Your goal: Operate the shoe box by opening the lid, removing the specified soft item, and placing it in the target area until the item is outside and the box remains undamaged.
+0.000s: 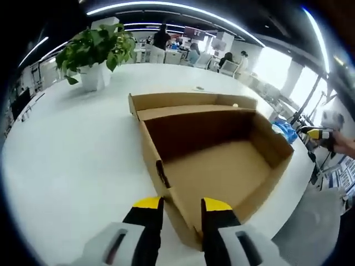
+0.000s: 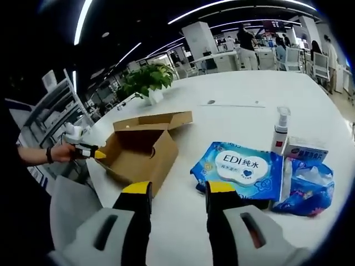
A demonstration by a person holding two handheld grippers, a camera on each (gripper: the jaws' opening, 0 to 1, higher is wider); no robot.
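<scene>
Straddling the near corner of the open, empty shoe box [image 1: 213, 155], the left claw [image 1: 183, 206] stands wide on the white surface [image 1: 72, 160]. The right gripper view adds the wipes pack [image 2: 239, 169] at 1 o'clock of the right claw [image 2: 178, 190], also wide, outside the box, beside a spray bottle [image 2: 280, 131].

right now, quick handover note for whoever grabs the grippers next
Left gripper: open, straddling the near corner wall of the shoe box. Right gripper: open, holding nothing, above the table beside the wet wipes pack.
Done: lid open, box interior looks empty, wipes pack lying on the table outside the box.
Left: confirm the pack sits in the target area; release the box without creasing it.
</scene>
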